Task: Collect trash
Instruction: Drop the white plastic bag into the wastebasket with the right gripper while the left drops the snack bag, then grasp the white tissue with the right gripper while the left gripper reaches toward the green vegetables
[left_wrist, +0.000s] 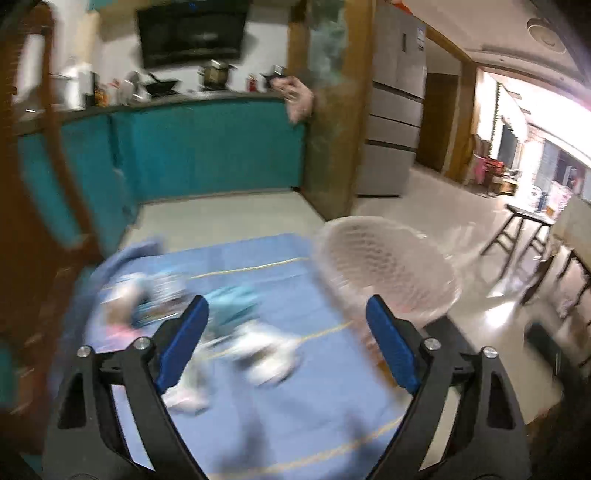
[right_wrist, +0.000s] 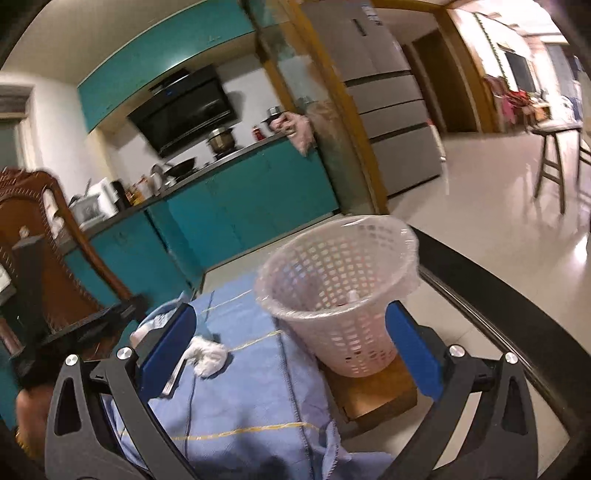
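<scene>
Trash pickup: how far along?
Partly done: the lined basket already holds a few scraps. In hand: nothing; left gripper and right gripper are both open and empty. Left: a crumpled white tissue and blurred wrappers on the blue cloth.

Both grippers (left_wrist: 287, 345) (right_wrist: 291, 350): blk frames, blue jaws, silver screws.

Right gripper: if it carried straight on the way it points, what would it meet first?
Most likely the white basket, which sits ahead between the open jaws of the right gripper; depth is hard to judge.
</scene>
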